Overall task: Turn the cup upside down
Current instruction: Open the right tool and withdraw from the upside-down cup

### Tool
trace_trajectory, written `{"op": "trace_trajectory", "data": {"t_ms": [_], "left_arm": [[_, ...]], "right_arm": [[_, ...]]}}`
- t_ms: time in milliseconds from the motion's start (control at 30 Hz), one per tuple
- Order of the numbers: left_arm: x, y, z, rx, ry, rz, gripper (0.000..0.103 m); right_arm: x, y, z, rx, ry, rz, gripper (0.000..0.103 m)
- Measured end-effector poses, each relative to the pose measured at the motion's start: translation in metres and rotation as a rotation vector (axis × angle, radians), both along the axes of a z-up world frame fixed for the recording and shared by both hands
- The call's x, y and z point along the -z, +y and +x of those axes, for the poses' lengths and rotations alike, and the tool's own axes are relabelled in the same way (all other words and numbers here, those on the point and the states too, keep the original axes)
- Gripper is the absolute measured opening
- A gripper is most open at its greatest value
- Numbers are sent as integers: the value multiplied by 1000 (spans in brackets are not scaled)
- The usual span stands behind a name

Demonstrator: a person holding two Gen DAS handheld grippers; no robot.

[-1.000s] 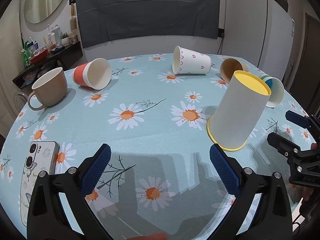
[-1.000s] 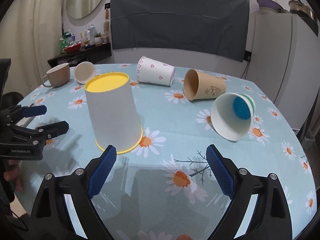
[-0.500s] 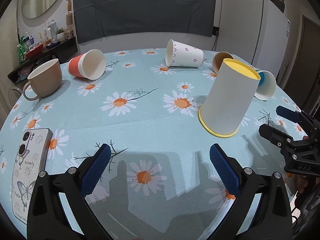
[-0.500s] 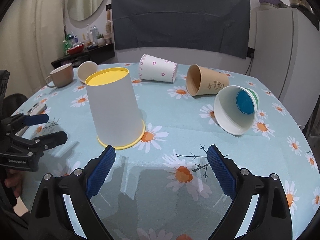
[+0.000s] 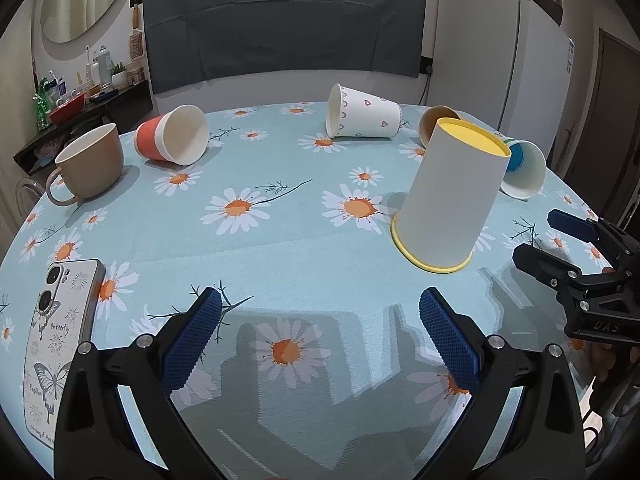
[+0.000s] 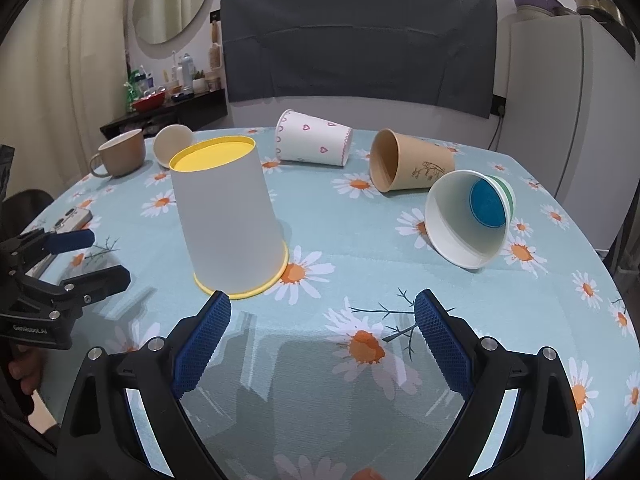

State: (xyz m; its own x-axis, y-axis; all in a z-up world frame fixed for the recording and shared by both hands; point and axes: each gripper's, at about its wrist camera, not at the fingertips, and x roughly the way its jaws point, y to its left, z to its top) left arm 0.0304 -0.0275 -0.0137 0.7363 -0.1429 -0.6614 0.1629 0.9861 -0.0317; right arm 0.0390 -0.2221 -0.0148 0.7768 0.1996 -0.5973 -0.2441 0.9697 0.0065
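Observation:
A white cup with a yellow rim and base [image 5: 450, 200] stands upside down on the daisy tablecloth; it also shows in the right wrist view [image 6: 228, 220]. My left gripper [image 5: 320, 334] is open and empty, low over the cloth, to the left of and nearer than the cup. My right gripper [image 6: 322, 338] is open and empty, just in front of the cup and slightly right of it. Each gripper shows in the other's view, the right one [image 5: 560, 240] and the left one [image 6: 76, 256].
Several cups lie on their sides: an orange one [image 5: 172, 136], a heart-print one [image 5: 362, 117], a brown one [image 6: 412, 166] and a white one with a blue bottom [image 6: 468, 220]. A beige mug [image 5: 90, 164] stands upright at left. A phone [image 5: 56, 332] lies near the front left edge.
Both grippers have drawn back slightly from the upside-down cup and stayed open. The cup has not moved.

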Motion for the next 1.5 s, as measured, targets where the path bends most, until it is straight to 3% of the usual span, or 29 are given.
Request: {"op": "trace_trajectory", "data": {"t_ms": [1500], "left_arm": [[0, -4, -5, 15, -19, 18, 97]], "right_arm": [[4, 4, 5, -20, 34, -14, 90]]}}
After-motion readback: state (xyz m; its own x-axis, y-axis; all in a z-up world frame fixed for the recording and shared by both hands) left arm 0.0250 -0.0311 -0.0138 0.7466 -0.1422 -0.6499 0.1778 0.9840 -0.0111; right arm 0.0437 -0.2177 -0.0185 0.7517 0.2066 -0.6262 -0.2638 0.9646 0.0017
